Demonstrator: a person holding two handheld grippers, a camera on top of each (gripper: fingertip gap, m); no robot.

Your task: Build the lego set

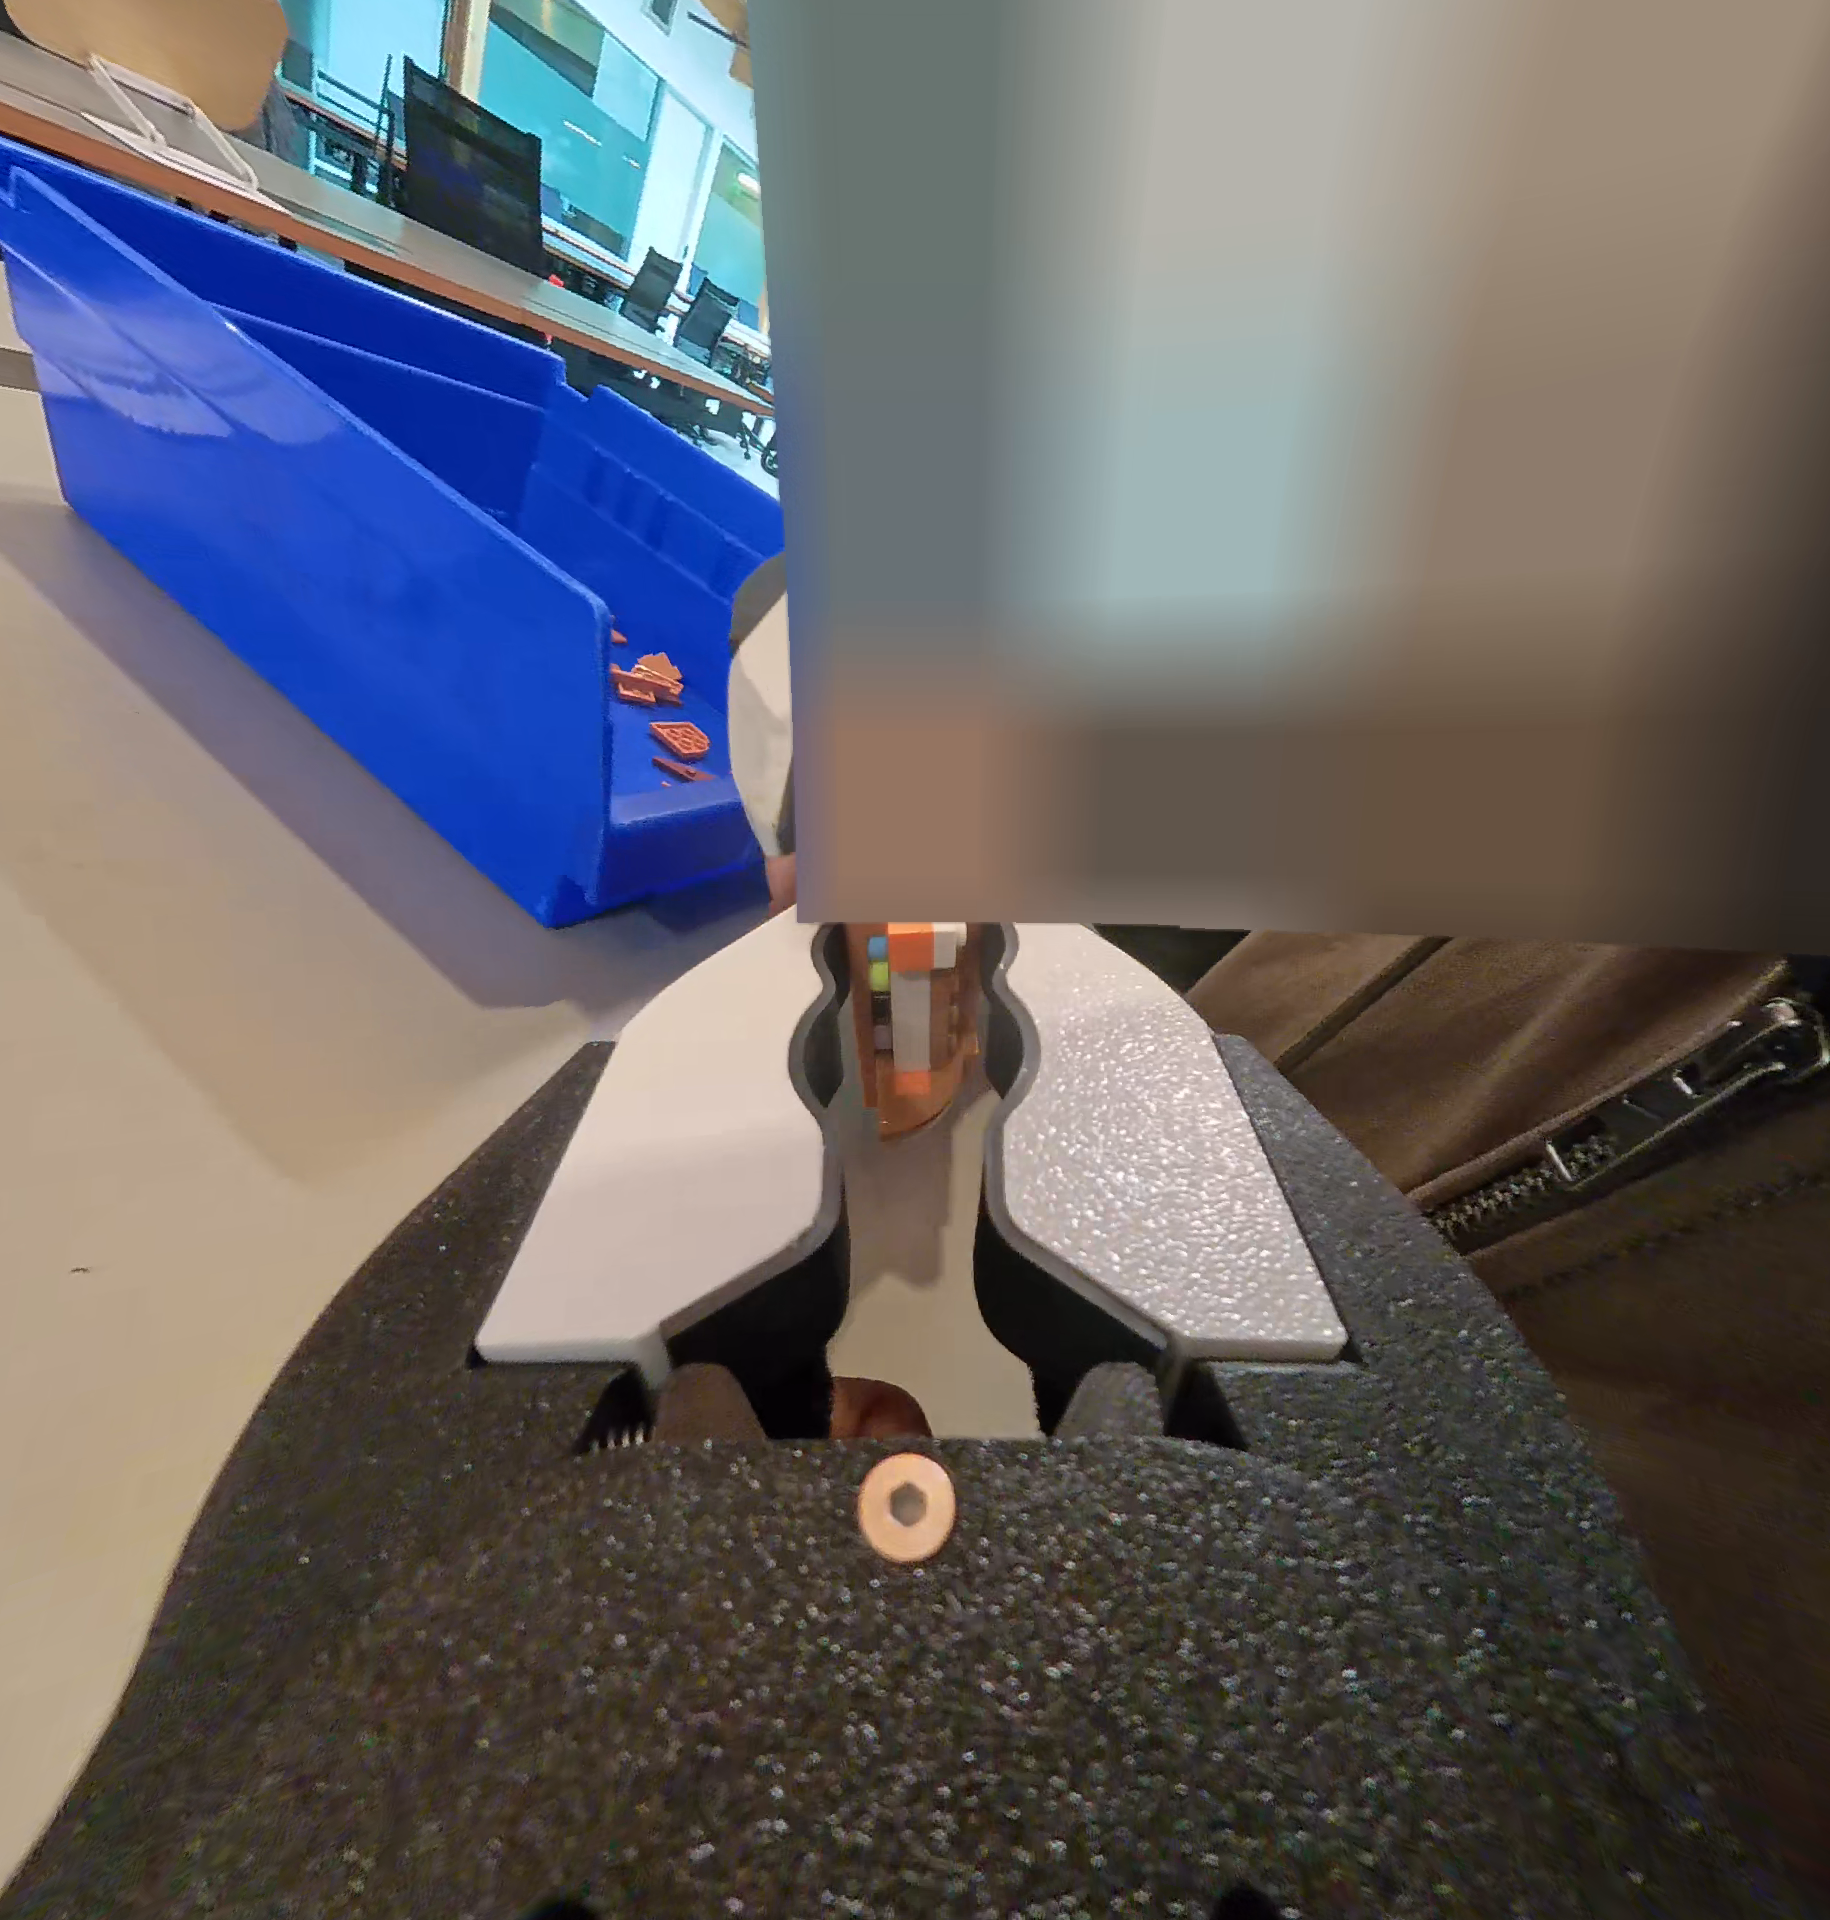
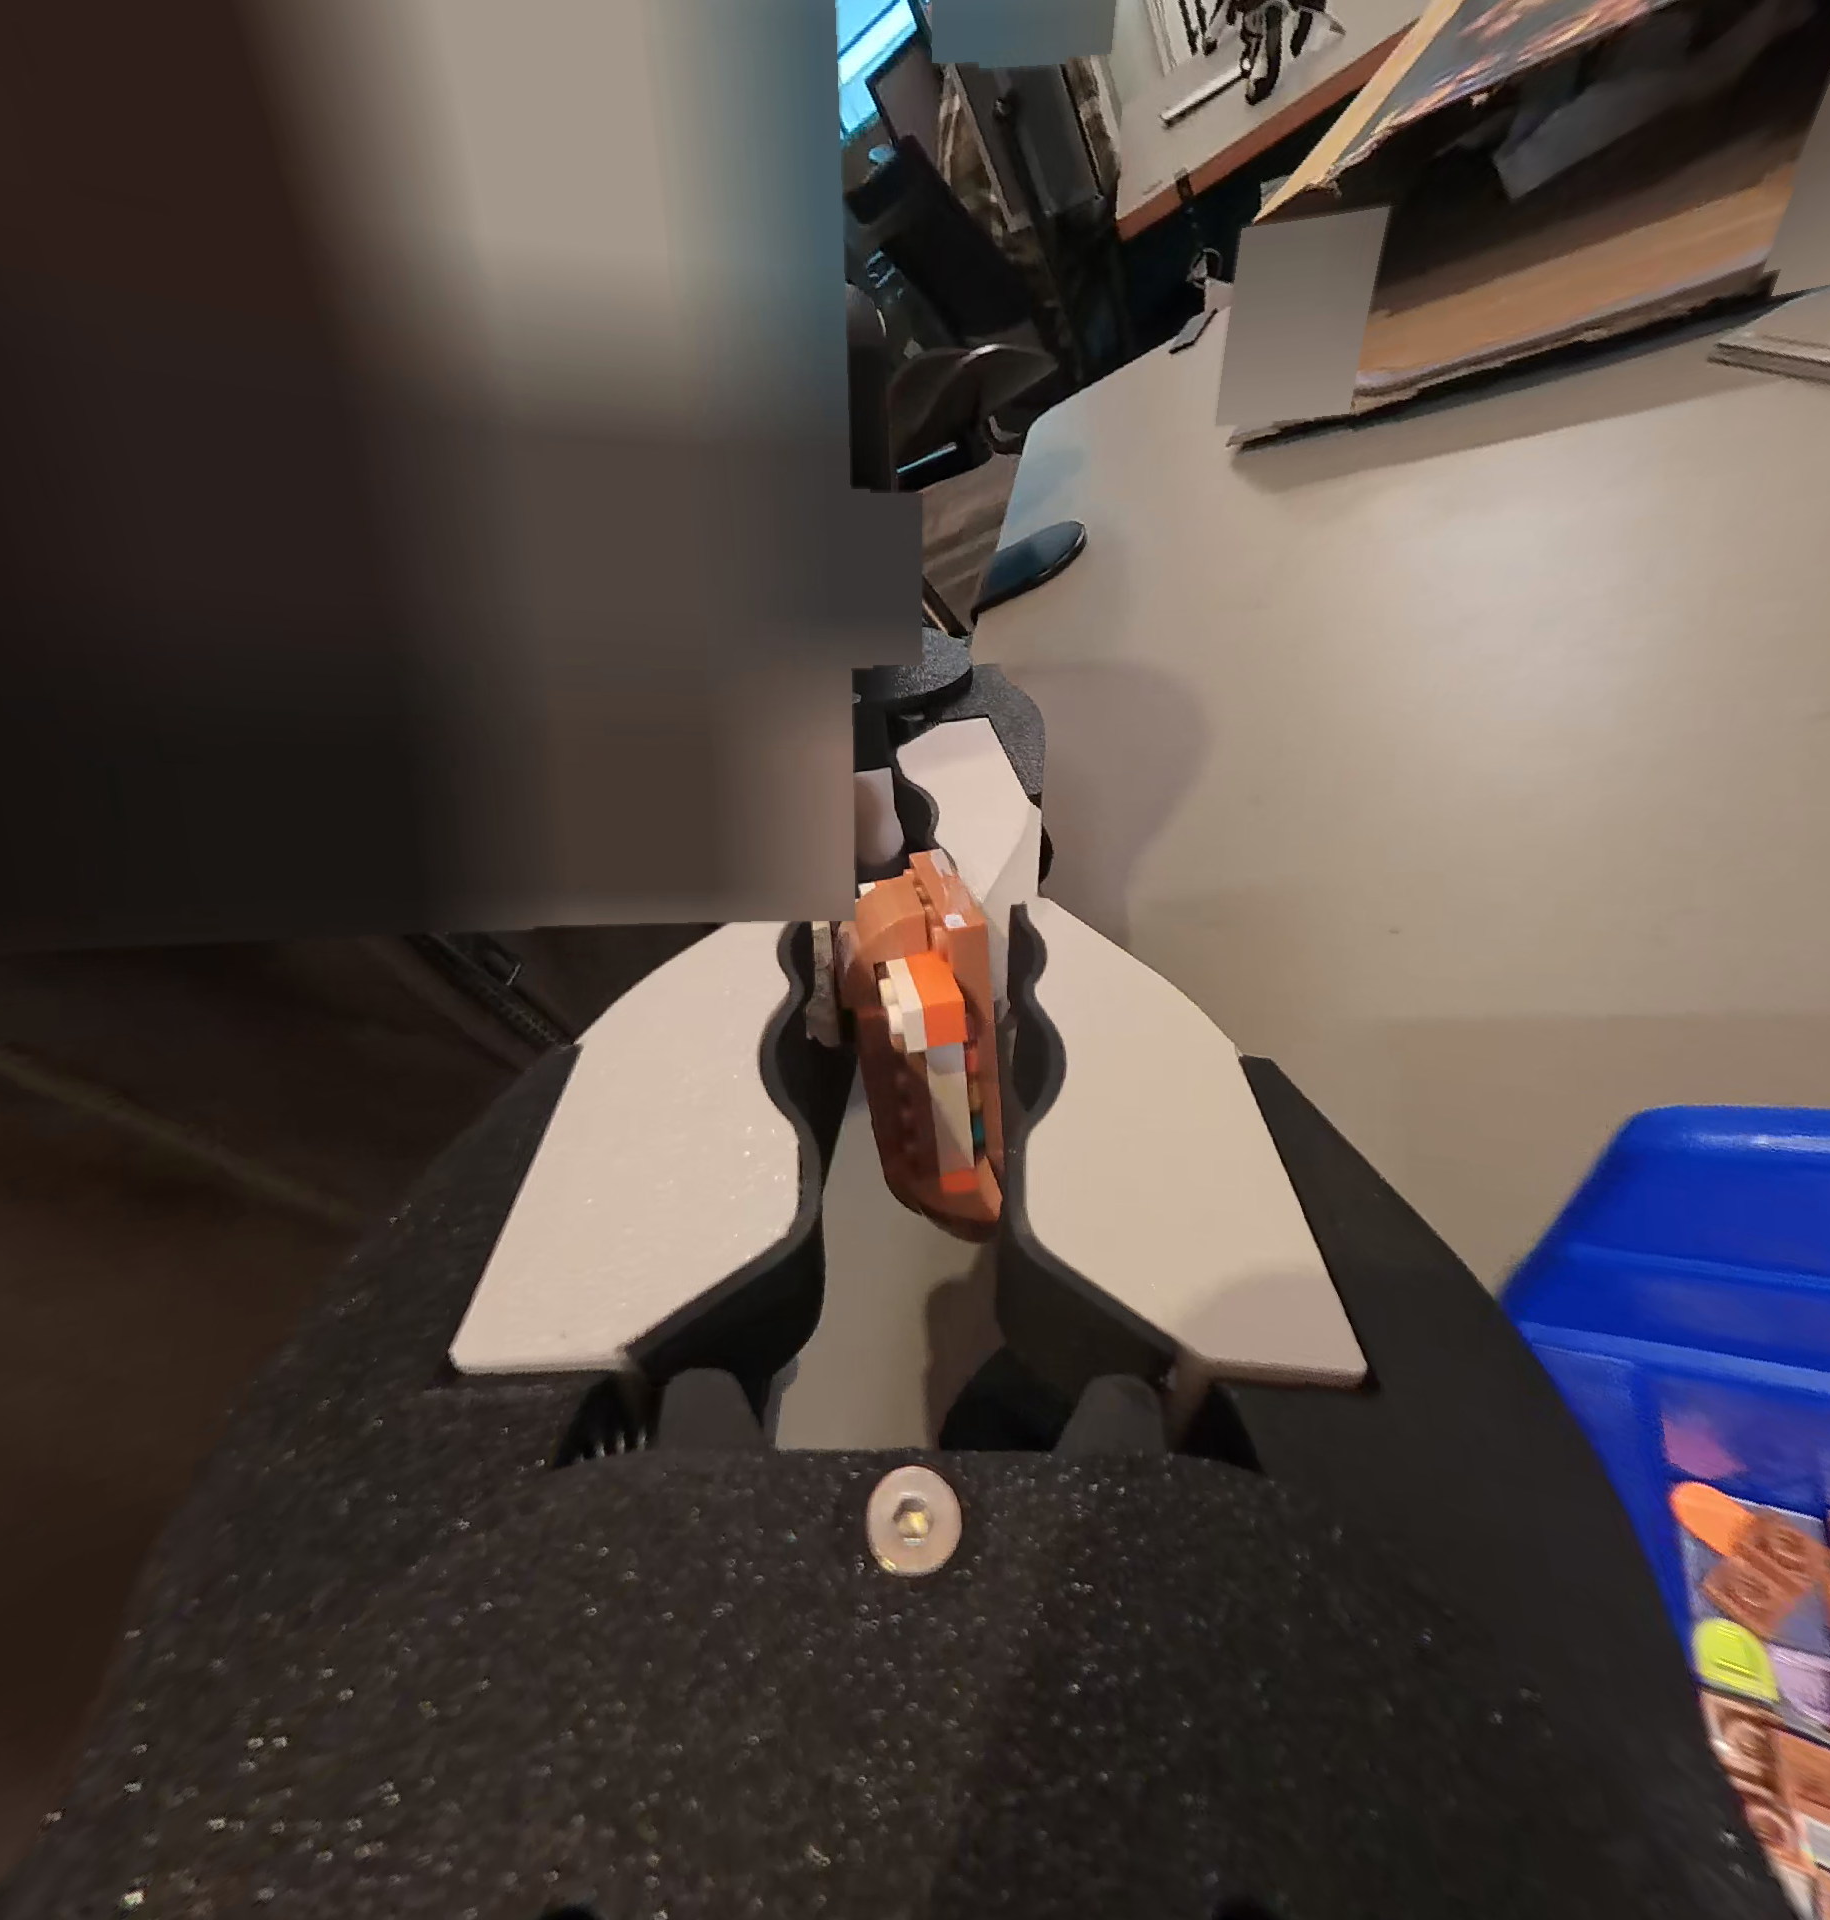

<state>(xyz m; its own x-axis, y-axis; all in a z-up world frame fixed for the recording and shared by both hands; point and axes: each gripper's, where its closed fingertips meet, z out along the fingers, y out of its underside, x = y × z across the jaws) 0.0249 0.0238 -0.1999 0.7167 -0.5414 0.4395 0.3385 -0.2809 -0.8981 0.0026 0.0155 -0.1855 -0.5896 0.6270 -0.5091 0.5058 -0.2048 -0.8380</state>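
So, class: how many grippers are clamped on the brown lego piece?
2. The left gripper grips the brown lego piece at one end, the right gripper at the other; a blur patch hides part.

lego build (image 1: pixel 916 1023): far end hidden behind a laid-over patch | blue bin (image 2: pixel 1721 1351): cut off by right edge, its loose pieces (image 2: pixel 1784 1621) blurred | left tongs (image 2: pixel 958 831): partly hidden beyond the build, grip unclear

Black textured gripper (image 1: pixel 906 1039) bodies w/ grey fingers (image 1: pixel 682 1164) — brown zip jacket (image 1: pixel 1617 1143).
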